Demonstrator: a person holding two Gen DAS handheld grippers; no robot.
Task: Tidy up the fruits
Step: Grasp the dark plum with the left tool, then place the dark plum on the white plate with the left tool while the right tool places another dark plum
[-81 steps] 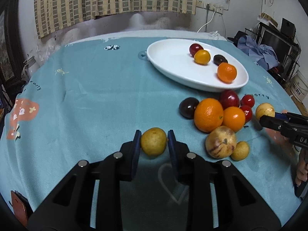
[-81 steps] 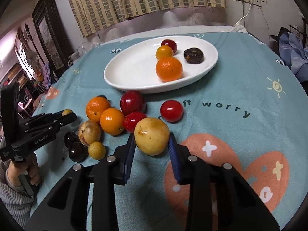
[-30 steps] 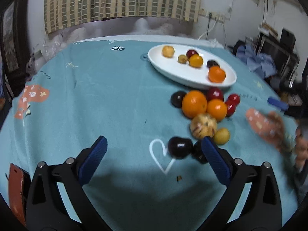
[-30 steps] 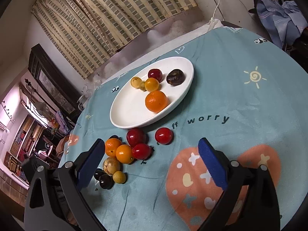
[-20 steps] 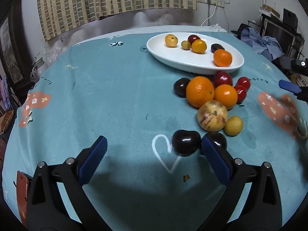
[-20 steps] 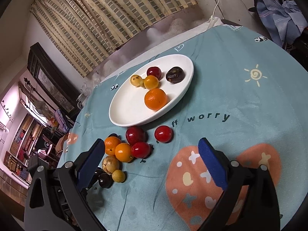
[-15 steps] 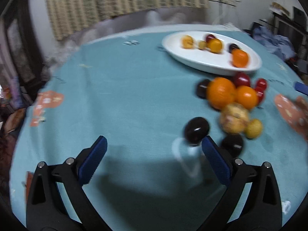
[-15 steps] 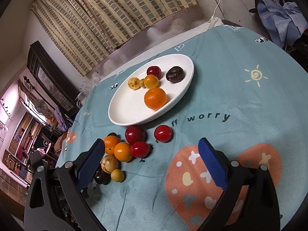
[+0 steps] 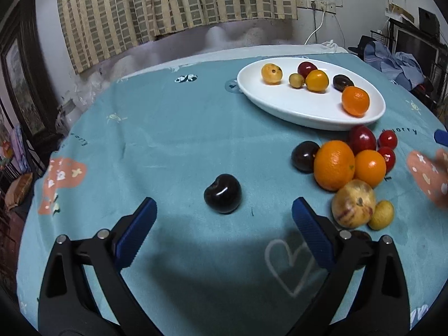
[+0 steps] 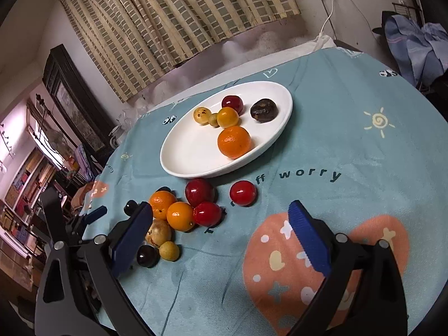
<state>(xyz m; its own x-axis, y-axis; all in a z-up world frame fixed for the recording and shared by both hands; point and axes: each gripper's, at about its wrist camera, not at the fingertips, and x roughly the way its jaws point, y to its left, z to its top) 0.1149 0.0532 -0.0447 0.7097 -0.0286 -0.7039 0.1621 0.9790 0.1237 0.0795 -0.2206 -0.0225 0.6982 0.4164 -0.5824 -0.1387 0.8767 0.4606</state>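
A white oval plate [image 9: 282,106] [image 10: 193,151] holds several fruits, among them an orange [image 9: 355,100] [image 10: 234,142]. A dark plum [image 9: 223,197] lies alone on the teal cloth, just ahead of my left gripper [image 9: 222,225], which is open and empty. To its right is a cluster of loose fruit: a big orange [image 9: 333,165], a smaller orange [image 9: 369,168], red fruits, a speckled yellow fruit [image 9: 353,203]. My right gripper [image 10: 219,236] is open and empty, held above the cloth near the same cluster [image 10: 179,215].
The round table has a teal cloth [image 9: 168,128] with a pink heart print [image 10: 322,266]. A dark cabinet [image 10: 75,100] and curtain stand behind. Clothes [image 9: 397,61] are piled at the right.
My left gripper has swung left and down, so one dark plum now lies centred between its fingers. The right gripper has barely moved. Two yellow fruits held earlier now lie on the plate.
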